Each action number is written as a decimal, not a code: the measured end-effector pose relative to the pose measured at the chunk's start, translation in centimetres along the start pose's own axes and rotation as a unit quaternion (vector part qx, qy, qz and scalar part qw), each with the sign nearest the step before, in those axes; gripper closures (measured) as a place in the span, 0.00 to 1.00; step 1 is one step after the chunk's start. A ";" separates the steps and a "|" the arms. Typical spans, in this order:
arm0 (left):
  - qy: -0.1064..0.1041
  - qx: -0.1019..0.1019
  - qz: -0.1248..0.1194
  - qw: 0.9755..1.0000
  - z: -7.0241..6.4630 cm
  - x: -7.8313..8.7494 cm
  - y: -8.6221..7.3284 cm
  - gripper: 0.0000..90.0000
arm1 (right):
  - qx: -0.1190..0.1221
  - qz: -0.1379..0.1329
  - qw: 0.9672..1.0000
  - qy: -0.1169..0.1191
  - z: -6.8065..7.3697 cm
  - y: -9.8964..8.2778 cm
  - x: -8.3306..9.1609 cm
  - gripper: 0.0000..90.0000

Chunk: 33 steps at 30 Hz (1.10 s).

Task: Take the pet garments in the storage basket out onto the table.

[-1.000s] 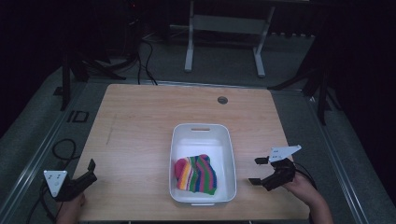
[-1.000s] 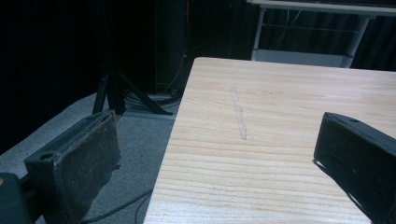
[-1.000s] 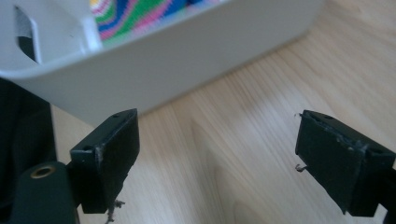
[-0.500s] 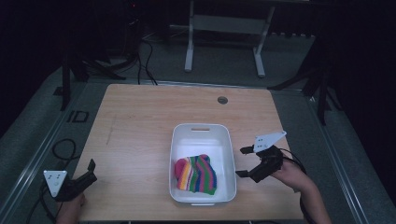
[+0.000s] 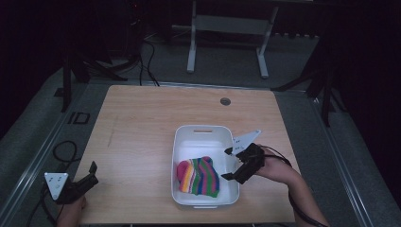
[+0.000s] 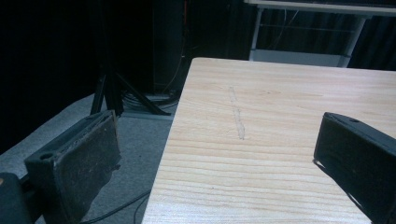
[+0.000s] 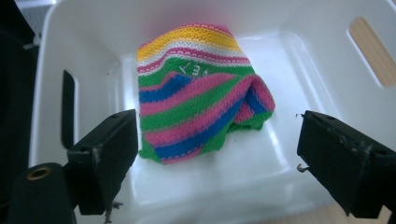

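A striped, many-coloured knitted cloth (image 5: pixel 197 176) (image 7: pixel 198 107) lies folded in the near half of a white plastic bin (image 5: pixel 204 132) (image 7: pixel 327 70) on the wooden table (image 5: pixel 142 123). My right gripper (image 5: pixel 229 164) (image 7: pixel 217 154) hovers open over the bin's right rim, its jaws pointing at the cloth and spread wider than it, touching nothing. My left gripper (image 5: pixel 91 173) (image 6: pixel 224 158) sits open and empty at the table's near left corner, one jaw past the table's left edge.
A small round grommet (image 5: pixel 225 101) sits in the tabletop near the far edge. A faint scuff line (image 6: pixel 237 114) runs along the wood ahead of the left gripper. Beyond the table are stand legs, cables and grey floor.
My right gripper has moved left from beside the bin to over its right rim, turning toward the cloth. The left gripper has stayed put.
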<state>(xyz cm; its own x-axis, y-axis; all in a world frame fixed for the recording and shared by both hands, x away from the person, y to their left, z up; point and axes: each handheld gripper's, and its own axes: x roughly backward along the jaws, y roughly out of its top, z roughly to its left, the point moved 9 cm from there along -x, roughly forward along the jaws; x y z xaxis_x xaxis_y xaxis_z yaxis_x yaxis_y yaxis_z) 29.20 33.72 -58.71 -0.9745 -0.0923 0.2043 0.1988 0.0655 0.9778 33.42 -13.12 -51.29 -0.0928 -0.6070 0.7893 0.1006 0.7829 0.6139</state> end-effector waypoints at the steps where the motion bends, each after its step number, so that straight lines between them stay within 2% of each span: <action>1: 0.000 0.001 0.000 1.000 0.0 0.0 0.0 0.01 | 0.002 0.004 1.000 0.002 0.1 0.2 -0.3 0.14; 4: -0.002 0.003 0.000 1.000 0.0 0.0 0.0 0.01 | 0.008 0.010 1.000 0.016 0.2 1.0 -1.4 0.14; 6: -0.003 0.003 0.001 1.000 0.0 0.0 0.0 0.01 | 0.011 0.011 1.000 0.017 0.3 1.2 -1.7 0.14; 7: -0.003 0.004 0.001 1.000 0.0 0.0 0.0 0.01 | 0.018 0.019 0.999 0.029 0.6 1.7 -2.6 0.14; 10: -0.004 0.004 0.001 1.000 0.0 0.0 0.0 0.01 | 0.019 0.025 0.999 0.044 1.1 2.3 -4.0 0.13; 15: -0.005 0.004 0.000 1.000 0.0 0.0 0.0 0.01 | 0.026 0.042 0.998 0.049 1.5 3.1 -6.3 0.13; 19: -0.006 0.005 0.000 1.000 0.0 0.0 0.0 0.01 | 0.047 0.059 0.996 0.050 1.9 3.6 -7.9 0.13; 22: -0.006 0.005 0.000 1.000 0.0 0.0 0.0 0.01 | 0.048 0.066 0.995 0.049 1.9 3.9 -8.7 0.13; 23: -0.007 0.006 0.000 1.000 0.0 0.0 0.0 0.01 | 0.046 0.076 0.995 0.048 1.8 4.0 -9.7 0.13; 30: -0.008 0.007 -0.001 1.000 0.0 0.0 0.0 0.01 | 0.049 0.122 0.990 0.049 2.0 3.3 -12.7 0.12; 33: -0.009 0.007 0.000 1.000 0.0 0.0 0.0 0.01 | 0.054 0.135 0.988 0.047 2.1 3.0 -13.2 0.12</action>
<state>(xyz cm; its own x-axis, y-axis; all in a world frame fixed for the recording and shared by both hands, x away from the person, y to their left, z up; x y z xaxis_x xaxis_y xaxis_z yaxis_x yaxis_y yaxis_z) 29.21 33.73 -58.70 -0.9763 -0.0752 0.2029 0.1970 0.0795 0.9772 32.82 -2.44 -59.93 0.0160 -0.3805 0.9246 0.0030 0.9248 0.3805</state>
